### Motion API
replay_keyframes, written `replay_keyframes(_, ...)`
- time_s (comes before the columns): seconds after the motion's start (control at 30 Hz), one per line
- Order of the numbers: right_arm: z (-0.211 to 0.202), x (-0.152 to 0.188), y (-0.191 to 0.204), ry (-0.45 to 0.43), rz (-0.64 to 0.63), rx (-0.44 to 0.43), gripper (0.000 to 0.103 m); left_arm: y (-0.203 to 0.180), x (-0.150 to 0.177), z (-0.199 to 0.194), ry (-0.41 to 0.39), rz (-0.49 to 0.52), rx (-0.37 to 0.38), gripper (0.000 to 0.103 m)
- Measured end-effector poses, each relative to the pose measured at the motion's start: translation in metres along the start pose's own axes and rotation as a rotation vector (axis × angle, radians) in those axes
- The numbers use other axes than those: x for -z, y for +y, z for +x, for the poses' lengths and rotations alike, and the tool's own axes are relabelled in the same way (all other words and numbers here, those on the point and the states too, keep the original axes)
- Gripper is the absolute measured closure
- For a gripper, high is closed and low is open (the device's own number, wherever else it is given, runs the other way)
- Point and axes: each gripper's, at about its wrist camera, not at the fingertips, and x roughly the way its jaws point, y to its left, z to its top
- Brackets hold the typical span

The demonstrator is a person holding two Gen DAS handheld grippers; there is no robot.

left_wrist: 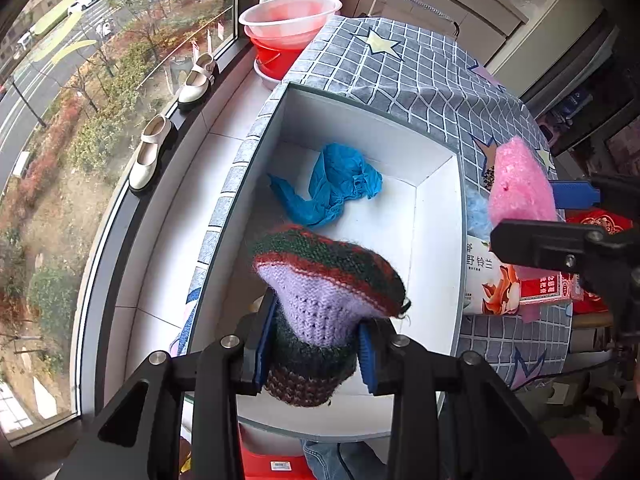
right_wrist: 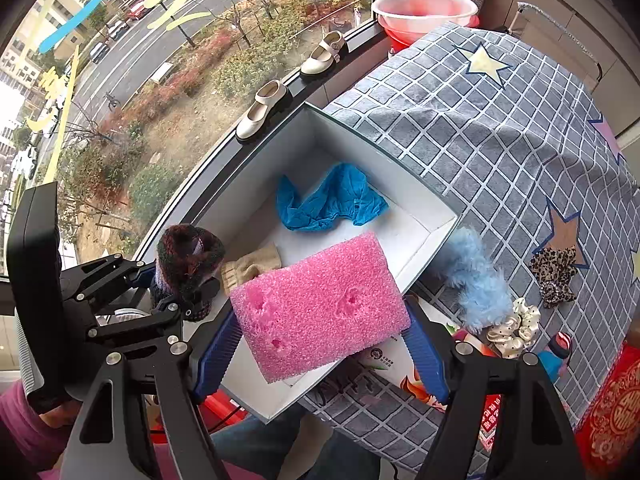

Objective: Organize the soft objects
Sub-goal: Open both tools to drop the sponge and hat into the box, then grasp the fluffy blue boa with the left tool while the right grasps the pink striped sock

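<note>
Beside the window, a white box (right_wrist: 424, 200) sits on the counter (right_wrist: 500, 128). Left fingers (left_wrist: 316, 344) squeeze a knitted sock (left_wrist: 320, 276), right fingers (right_wrist: 320, 344) squeeze pink foam (right_wrist: 320, 308) — both over the box. Next, I think: let go gently.

Our left wrist view looks down, close, over the white box (left_wrist: 436, 200) toward the window; our right wrist view faces likewise from further right; both share box (right_wrist: 416, 216) and worktop (right_wrist: 480, 128).
</note>
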Motion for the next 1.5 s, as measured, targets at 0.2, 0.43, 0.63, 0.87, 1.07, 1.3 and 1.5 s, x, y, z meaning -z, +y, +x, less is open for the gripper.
replay_keyframes(0.2, 0.006, -0.002, 0.002, 0.013, -0.012, 0.002, 0.025, -0.004, 0.002, 0.005, 0.016, -0.003, 0.004, 0.064)
replay_keyframes(0.43, 0.009, -0.009, 0.005, 0.011, -0.023, 0.004, 0.024, -0.009, 0.000, 0.002, -0.027, 0.021, -0.046, 0.040)
replay_keyframes(0.63, 0.007, -0.013, 0.002, 0.006, 0.000, -0.015, 0.007, -0.008, -0.002, -0.005, -0.064, -0.001, -0.028, 0.016)
replay_keyframes(0.87, 0.003, -0.012, -0.008, 0.007, 0.057, -0.062, 0.001, -0.009, -0.008, -0.003, -0.020, -0.027, -0.003, 0.000)
replay_keyframes(1.07, -0.028, -0.004, -0.035, -0.038, 0.133, -0.072, 0.001, -0.033, -0.024, -0.017, -0.006, 0.041, 0.041, 0.000)
replay_keyframes(1.3, -0.080, 0.024, -0.124, -0.121, 0.357, -0.027, 0.001, -0.096, -0.051, -0.023, 0.005, 0.238, 0.061, 0.000)
replay_keyframes(1.5, -0.096, 0.077, -0.212, -0.147, 0.589, 0.024, 0.001, -0.160, -0.080, 0.009, 0.133, 0.262, 0.151, 0.000)
